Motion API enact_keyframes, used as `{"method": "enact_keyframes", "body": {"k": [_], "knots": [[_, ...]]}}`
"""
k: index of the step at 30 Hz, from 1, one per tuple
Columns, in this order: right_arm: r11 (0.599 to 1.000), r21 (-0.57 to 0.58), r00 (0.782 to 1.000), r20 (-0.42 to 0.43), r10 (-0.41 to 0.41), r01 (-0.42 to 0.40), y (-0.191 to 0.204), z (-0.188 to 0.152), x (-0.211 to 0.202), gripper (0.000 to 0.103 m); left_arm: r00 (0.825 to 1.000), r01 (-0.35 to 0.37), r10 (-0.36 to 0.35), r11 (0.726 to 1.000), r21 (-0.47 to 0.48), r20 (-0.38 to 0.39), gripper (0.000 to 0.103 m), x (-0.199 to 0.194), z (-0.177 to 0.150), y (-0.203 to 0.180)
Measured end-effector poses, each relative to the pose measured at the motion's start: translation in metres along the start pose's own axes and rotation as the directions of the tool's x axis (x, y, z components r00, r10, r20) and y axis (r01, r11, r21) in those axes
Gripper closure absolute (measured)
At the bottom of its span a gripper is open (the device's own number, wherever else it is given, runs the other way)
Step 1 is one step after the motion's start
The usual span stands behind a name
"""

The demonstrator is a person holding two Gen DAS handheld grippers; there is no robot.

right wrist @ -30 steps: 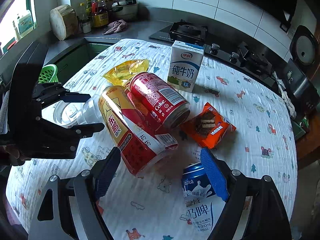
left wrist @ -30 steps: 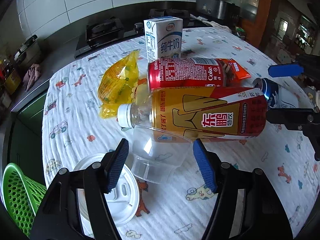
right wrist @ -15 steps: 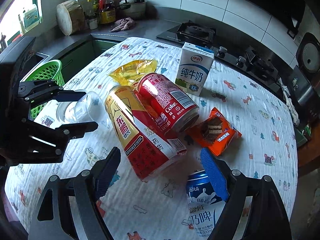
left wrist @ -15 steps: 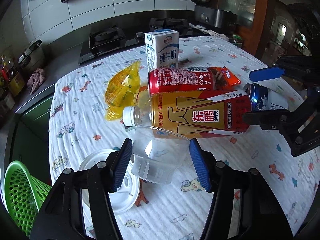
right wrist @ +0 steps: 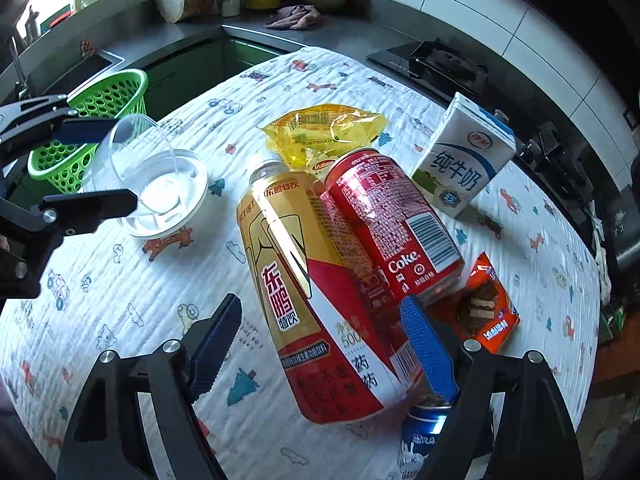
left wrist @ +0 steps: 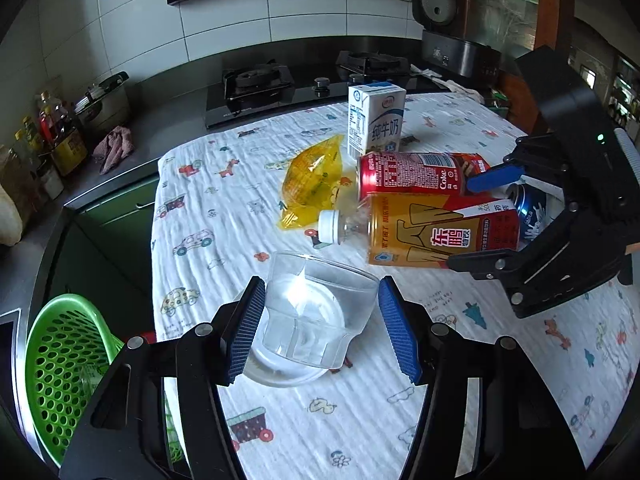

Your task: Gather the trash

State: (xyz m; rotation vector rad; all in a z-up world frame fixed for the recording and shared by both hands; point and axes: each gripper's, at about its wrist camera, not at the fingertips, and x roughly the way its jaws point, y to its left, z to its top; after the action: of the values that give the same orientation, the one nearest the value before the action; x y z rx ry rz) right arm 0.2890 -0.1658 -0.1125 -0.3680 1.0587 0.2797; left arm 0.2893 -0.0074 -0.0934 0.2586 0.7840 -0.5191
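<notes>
Room: kitchen, white wall tiles, dark gas stove [left wrist: 256,80] behind the table, counter with bottles and a pink rag [left wrist: 114,146] off to one side.
Surface: table under a white cloth [left wrist: 224,216] printed with small cartoon cars and animals.
Left gripper [left wrist: 320,324]: spread wide, blue pads on either side of a clear plastic cup [left wrist: 316,312]; gaps visible at both pads, cup tilted, mouth facing away, sitting over a white plastic lid [right wrist: 168,204].
Right gripper [right wrist: 320,344]: spread wide, straddling the base end of a gold-and-red drink bottle [right wrist: 312,292]; whether either pad touched it could not be told.
Bottle: lay on its side, white cap [left wrist: 330,227] pointing toward the cup.
Coke can [right wrist: 392,224]: on its side, pressed along the bottle's far flank.
Blue can [right wrist: 420,436]: on its side, just beside the bottle's base, partly hidden by the right gripper's blue pad.
Milk carton [right wrist: 464,164]: upright, beyond the Coke can.
Yellow wrapper [right wrist: 324,132]: crumpled, near the neck of the bottle.
Orange snack packet [right wrist: 488,308]: flat on the cloth, touching the Coke can's end.
Green basket [left wrist: 64,368]: perforated, off the table edge, near the left gripper.
</notes>
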Motion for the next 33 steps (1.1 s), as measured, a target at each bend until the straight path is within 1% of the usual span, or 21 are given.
{"method": "enact_keyframes", "body": {"k": [7,15,20,24,31,33], "knots": [[0.992,-0.095,0.995,-0.054,-0.084,0.079,0.013,0.013,0.027,0.025,1.0,-0.027,0.028,0.999,-0.025,0.014,0.045,-0.013,-0.005,0.018],[0.985,-0.104,0.985,-0.087,-0.147,0.137,0.011,0.017,0.045,0.028,0.999,-0.043,0.044,0.998,-0.037,0.023,0.045,-0.022,-0.01,0.028],[0.984,-0.11,0.984,-0.092,-0.152,0.142,0.015,0.014,0.041,0.03,0.998,-0.048,0.049,0.998,-0.039,0.031,0.045,-0.027,-0.013,0.03],[0.985,-0.103,0.987,-0.07,-0.143,0.135,0.022,0.009,0.03,0.032,0.998,-0.046,0.047,0.998,-0.044,0.039,0.046,-0.031,-0.014,0.032],[0.999,0.006,0.999,-0.032,-0.044,0.044,0.018,0.007,0.006,0.04,0.997,-0.059,0.062,0.996,-0.063,0.05,0.046,-0.038,-0.015,0.038],[0.999,0.001,0.998,-0.046,-0.04,0.04,0.02,0.007,0.006,0.04,0.997,-0.062,0.066,0.996,-0.069,0.05,0.046,-0.04,-0.016,0.041]]}}
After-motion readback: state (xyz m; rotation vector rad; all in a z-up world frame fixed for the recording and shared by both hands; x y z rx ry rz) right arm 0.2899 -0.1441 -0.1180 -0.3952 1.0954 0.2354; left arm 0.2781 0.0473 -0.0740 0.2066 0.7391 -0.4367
